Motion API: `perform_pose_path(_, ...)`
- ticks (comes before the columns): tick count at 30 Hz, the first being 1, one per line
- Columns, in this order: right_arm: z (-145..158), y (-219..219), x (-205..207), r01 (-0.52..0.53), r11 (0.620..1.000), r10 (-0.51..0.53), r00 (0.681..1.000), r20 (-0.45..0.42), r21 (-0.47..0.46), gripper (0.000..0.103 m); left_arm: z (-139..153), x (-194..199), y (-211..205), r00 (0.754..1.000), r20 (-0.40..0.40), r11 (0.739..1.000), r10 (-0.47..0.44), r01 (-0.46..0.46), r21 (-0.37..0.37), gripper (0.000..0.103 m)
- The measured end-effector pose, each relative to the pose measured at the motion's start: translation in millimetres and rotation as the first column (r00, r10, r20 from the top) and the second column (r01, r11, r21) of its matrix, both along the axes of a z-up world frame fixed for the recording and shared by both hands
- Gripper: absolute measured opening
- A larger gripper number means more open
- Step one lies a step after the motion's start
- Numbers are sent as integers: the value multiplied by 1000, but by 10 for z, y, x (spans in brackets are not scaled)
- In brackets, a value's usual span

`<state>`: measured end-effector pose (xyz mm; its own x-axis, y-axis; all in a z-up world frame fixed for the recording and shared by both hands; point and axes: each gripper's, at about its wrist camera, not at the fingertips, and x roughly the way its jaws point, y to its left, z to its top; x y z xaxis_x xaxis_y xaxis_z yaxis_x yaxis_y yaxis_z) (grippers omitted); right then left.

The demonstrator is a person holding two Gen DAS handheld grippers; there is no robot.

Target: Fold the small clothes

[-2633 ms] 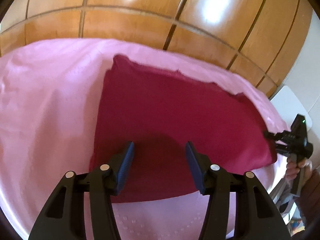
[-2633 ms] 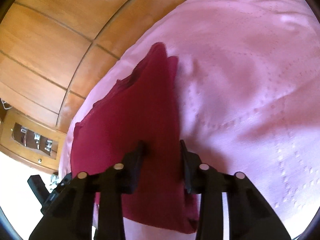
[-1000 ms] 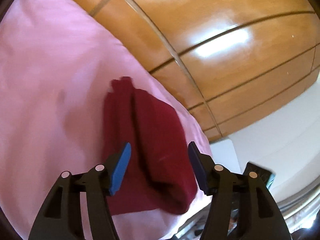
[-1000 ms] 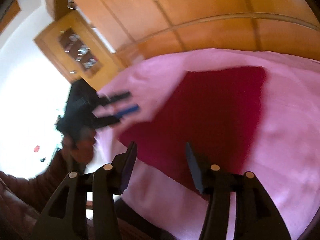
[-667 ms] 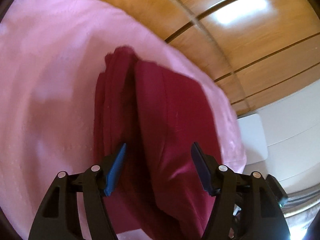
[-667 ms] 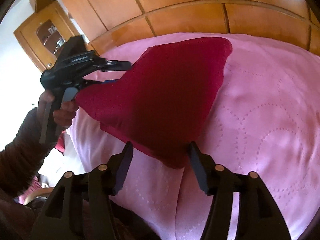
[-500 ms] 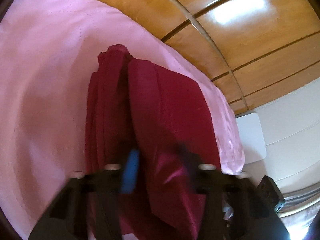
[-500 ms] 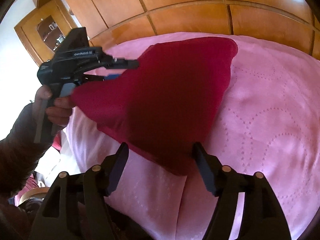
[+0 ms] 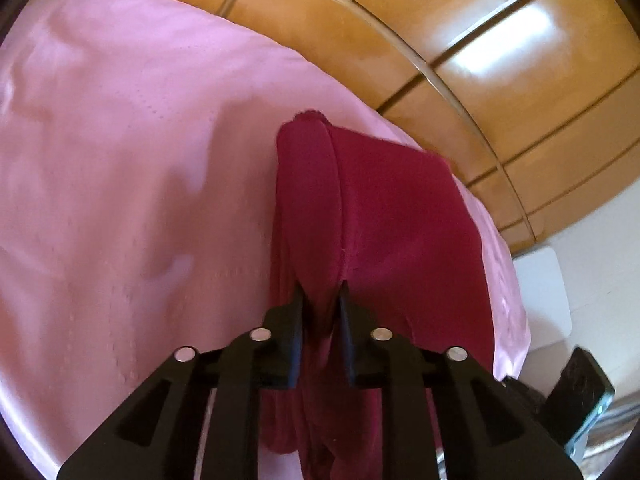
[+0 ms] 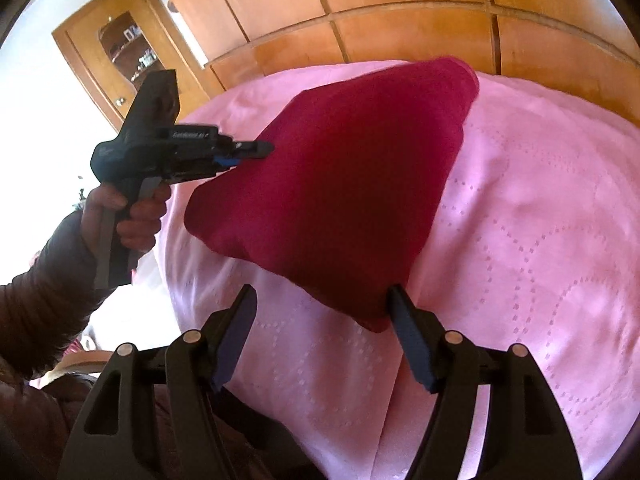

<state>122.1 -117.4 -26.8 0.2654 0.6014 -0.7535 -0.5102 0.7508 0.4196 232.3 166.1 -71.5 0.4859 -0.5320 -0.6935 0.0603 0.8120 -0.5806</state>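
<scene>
A dark red folded garment (image 10: 344,184) lies on a pink bedspread (image 10: 540,208). My left gripper (image 9: 322,300) is shut on its near-left edge and lifts it into a ridge (image 9: 312,208). It shows from the side in the right wrist view (image 10: 256,148), held in a hand. My right gripper (image 10: 320,304) is open, its right finger (image 10: 400,304) beside the garment's near corner, holding nothing.
A wooden panelled headboard (image 10: 400,12) runs behind the bed. A wooden glass-door cabinet (image 10: 116,52) stands at the left. A white bedside surface (image 9: 540,292) sits beyond the bed's right edge. The pink bedspread (image 9: 120,180) spreads wide to the left.
My left gripper has closed on the garment's edge and raised it. My right gripper has let go of the garment, opened and drawn back to the near corner.
</scene>
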Motion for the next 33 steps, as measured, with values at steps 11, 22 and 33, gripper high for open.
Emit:
perform_pose_path(11, -81, 307, 89, -17, 999, 19, 999, 43, -46, 62, 598, -298, -386, 969, 246, 994, -15, -12, 109, 30)
perform_pose_path(22, 120, 81, 319, 30, 999, -30, 999, 29, 20, 65, 252, -289, -478, 972, 232, 973, -26, -29, 229, 30)
perform_pose_path(33, -297, 64, 1415, 300, 950, -289, 949, -123, 84, 66, -237, -5, -291, 991, 123, 973, 61, -86, 215, 64)
